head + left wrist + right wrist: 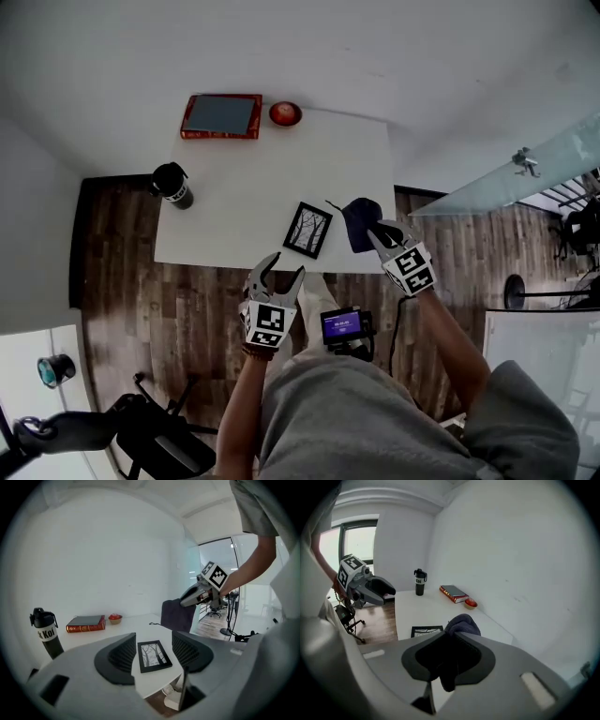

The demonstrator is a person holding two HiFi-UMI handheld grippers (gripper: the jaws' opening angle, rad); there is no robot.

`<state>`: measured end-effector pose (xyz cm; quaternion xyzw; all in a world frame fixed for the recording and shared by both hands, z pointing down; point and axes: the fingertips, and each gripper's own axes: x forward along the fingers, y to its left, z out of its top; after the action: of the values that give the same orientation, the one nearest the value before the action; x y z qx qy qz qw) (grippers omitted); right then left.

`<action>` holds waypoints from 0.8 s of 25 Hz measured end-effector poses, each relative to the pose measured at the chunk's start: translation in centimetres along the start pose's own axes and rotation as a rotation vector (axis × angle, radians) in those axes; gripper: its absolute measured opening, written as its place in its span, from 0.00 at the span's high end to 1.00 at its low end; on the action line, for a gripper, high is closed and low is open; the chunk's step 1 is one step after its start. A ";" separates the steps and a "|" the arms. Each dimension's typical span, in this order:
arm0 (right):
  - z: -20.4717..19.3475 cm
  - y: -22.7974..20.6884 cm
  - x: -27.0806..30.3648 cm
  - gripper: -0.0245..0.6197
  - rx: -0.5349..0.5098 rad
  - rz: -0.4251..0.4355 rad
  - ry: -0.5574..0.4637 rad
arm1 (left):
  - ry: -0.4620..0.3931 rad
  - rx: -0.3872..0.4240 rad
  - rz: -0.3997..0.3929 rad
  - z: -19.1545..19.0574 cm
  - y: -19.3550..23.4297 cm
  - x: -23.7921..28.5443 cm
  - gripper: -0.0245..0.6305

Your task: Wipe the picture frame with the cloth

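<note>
Picture frame (307, 230), black with a tree drawing, lies flat near the front edge of a white table (253, 173). The left gripper (281, 267) hovers just short of that edge, its jaws spread apart and empty, pointing at the frame. The right gripper (377, 231) is clenched on a dark blue cloth (361, 223), which hangs just right of the frame. Farther back sit a black bottle (172, 185), a red book (221, 115) and a small red bowl (285, 113).
</note>
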<state>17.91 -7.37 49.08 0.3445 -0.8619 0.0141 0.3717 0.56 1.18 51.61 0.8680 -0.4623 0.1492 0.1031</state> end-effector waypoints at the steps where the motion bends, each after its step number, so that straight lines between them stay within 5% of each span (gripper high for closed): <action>1: 0.1 -0.4 1.6 0.88 -0.022 0.017 0.006 | 0.015 -0.007 0.003 -0.6 0.4 0.8 0.57; 14: 3.4 -5.2 17.0 0.88 -0.373 0.119 0.057 | 0.278 -0.085 -0.040 -10.4 1.1 9.7 0.30; 20: 0.4 -0.7 22.1 0.88 -0.516 0.256 0.143 | 0.360 -0.143 -0.056 -13.9 0.3 12.4 0.17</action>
<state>7.34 -20.91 62.98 0.1250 -0.8452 -0.1345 0.5019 4.58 -4.15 68.95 0.8303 -0.4214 0.2660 0.2496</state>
